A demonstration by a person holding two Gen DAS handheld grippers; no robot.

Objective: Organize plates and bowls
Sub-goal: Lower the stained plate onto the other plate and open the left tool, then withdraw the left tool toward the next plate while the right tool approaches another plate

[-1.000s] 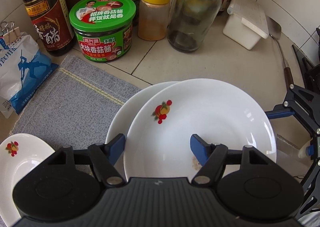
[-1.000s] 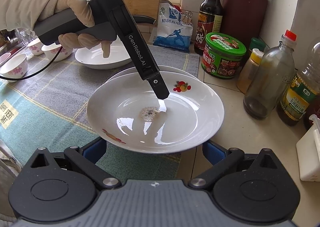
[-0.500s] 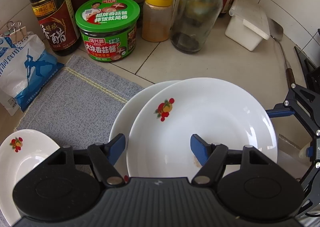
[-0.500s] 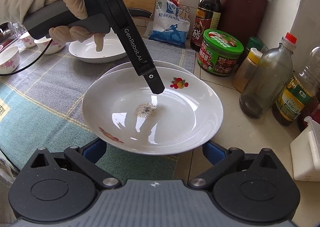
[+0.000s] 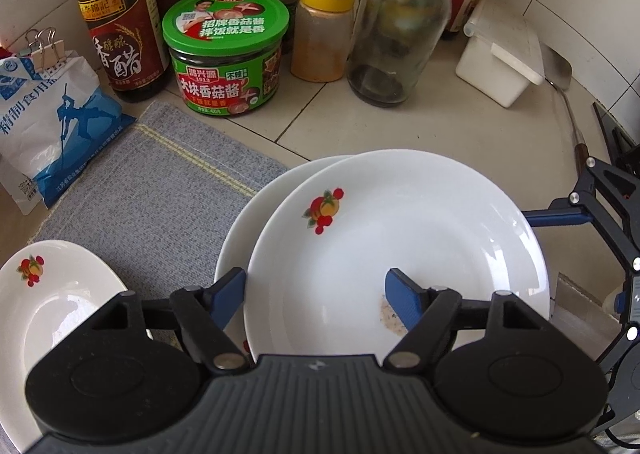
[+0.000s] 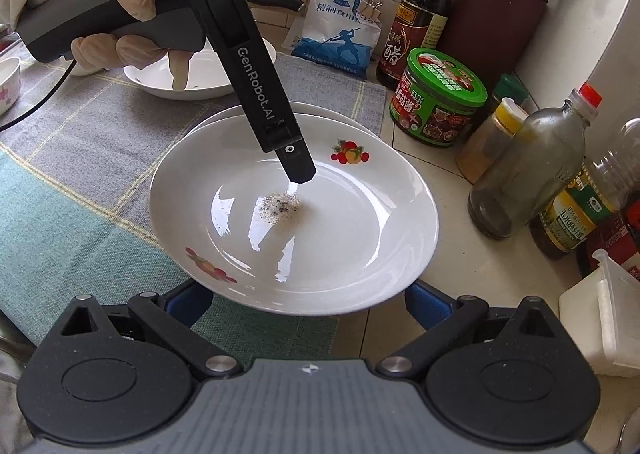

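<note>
- The top plate is sitting on a second plate, shifted a little off it, so the lower rim is showing at the far side.
- The pair is lying at the edge of the grey cloth, partly on the tiled counter.
- A small grey speckled patch is lying near the middle of the top plate, and fruit prints are showing on its rim.
- The left gripper is reaching over the top plate with its jaws partly apart; they have just been opening.
- One blue pad is hanging over the plate's inside and the other is standing outside its rim, with the rim between them and no pad pressing on it.
- In the right wrist view a gloved hand is holding that left tool, one finger tip pointing down just above the patch.
- The right gripper is standing wide, its pads half hidden under the near rim of the top plate, one on each side; I cannot tell whether they are touching it.
- A third plate is resting apart on the cloth.
- A green jar, a dark bottle, a yellow-capped shaker, a glass bottle and a salt bag are standing along the wall.
</note>
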